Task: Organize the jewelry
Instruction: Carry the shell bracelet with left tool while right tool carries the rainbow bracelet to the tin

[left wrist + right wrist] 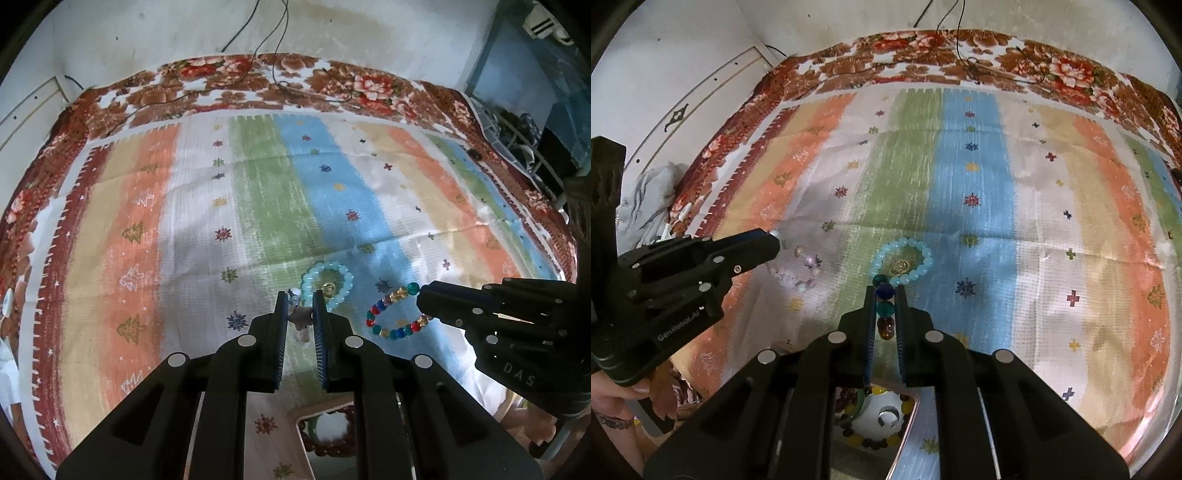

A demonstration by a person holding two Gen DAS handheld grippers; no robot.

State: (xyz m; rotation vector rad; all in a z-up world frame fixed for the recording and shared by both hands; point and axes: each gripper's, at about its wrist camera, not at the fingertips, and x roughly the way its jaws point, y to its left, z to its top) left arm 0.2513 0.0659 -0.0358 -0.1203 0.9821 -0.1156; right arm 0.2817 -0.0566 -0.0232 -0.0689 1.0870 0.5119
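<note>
My left gripper (300, 300) is closed around a pale bracelet of clear and pink beads with a star charm (300, 318); the same bracelet shows in the right wrist view (803, 267) at the left gripper's tip (772, 240). My right gripper (885, 291) is shut on a multicoloured bead bracelet (885, 308), which shows in the left wrist view (393, 312) held at the right gripper's tip (424, 295). A light-blue bead bracelet (327, 282) with a gold ring inside lies on the cloth between them, and shows in the right wrist view (905, 260).
A striped patterned cloth (258, 192) covers a floral blanket (258, 74). A wooden tray (295, 413) holding dark-red and yellow bead bracelets (875, 439) lies near me under the grippers. Black cables (280, 85) lie at the far edge.
</note>
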